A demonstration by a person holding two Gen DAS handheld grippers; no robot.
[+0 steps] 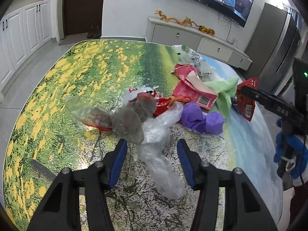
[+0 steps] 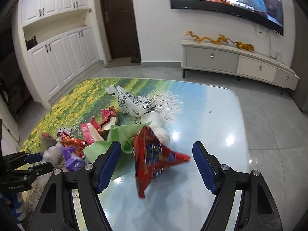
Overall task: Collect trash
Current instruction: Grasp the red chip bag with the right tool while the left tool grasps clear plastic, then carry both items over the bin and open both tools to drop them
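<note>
Both tongs gape wide and empty over the tabletop (image 2: pixel 211 115): the left tongs (image 1: pixel 152 144) straddle a clear plastic bag (image 1: pixel 159 154), the right tongs (image 2: pixel 156 154) frame a red snack wrapper (image 2: pixel 154 157) beside it; closing comes next.

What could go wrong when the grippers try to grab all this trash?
1. The clear plastic bag between the open left gripper looks thin and slippery; it might slide out.
2. The red snack wrapper sits between the open right gripper on the shiny table and could skid away.
3. The green paper touches the wrapper and may get dragged along.
</note>
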